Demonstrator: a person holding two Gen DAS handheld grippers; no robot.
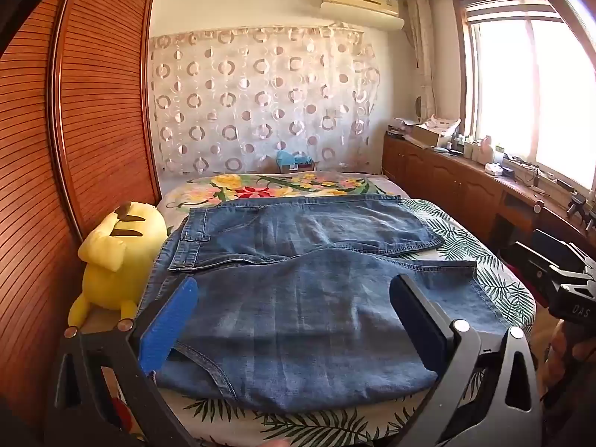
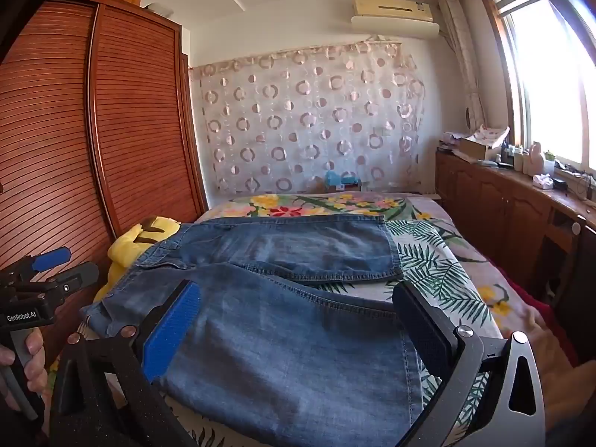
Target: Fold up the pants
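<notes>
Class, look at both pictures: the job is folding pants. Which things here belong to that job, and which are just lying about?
Belongs to the job:
- jeans, spread flat
- bed under them
- left gripper, jaws open
- right gripper, jaws open

Just lying about:
- yellow plush toy
- wardrobe
- curtain
- clutter on the sideboard

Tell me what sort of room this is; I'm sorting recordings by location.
Most likely a home bedroom. Denim pants lie spread on a bed with leaf- and flower-print bedding, a tall slatted wooden wardrobe stands alongside, and a yellow plush toy sits at the bed's edge.
</notes>
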